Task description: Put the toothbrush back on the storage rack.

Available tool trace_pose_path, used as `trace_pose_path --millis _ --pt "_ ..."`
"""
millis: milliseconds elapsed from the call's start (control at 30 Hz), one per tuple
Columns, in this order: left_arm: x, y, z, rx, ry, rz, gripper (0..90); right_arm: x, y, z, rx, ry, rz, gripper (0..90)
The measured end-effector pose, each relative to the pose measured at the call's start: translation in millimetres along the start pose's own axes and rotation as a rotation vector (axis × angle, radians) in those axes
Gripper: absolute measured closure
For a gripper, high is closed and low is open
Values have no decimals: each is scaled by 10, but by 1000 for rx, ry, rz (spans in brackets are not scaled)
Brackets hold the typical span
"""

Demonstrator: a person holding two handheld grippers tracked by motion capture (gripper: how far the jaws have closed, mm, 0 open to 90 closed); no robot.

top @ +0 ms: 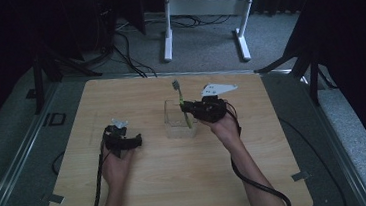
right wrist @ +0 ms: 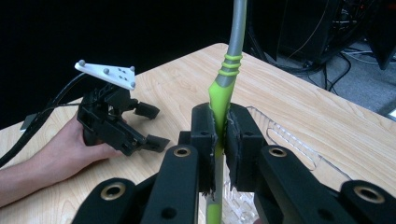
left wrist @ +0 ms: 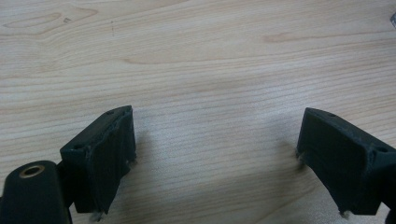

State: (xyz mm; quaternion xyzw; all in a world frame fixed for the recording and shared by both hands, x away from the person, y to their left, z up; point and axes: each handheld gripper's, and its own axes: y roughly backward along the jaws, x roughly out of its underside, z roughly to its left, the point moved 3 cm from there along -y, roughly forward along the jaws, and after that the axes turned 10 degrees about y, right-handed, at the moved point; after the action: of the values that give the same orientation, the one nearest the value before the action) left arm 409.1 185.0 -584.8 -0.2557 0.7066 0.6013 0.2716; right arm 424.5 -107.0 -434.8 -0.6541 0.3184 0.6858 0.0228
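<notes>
Black right gripper (right wrist: 219,140) clamps the upright green-and-grey toothbrush (right wrist: 223,91) at frame centre, above the clear plastic box (top: 175,118); left gripper (top: 133,140) gapes idle.

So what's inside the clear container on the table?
The clear container holds a green toothbrush, standing tilted, bristles up, gripped by the right gripper. Its lower end is hidden behind the jaws.

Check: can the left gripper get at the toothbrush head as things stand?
Probably yes. The left gripper is open with bare table between it and the clear box. The toothbrush head sticks up above the box; the right gripper clamps only the handle.
</notes>
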Motion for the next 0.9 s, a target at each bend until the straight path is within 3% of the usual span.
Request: trace_pose_path --millis 467,767,900 --pt "0 -1 0 1 -1 -1 120 7 -122 -77 30 -13 -22 824" --pt "0 -1 -1 1 1 0 120 81 -173 -133 61 -16 -7 825" --pt "0 -1 -1 1 0 0 120 115 -204 -137 77 5 17 824"
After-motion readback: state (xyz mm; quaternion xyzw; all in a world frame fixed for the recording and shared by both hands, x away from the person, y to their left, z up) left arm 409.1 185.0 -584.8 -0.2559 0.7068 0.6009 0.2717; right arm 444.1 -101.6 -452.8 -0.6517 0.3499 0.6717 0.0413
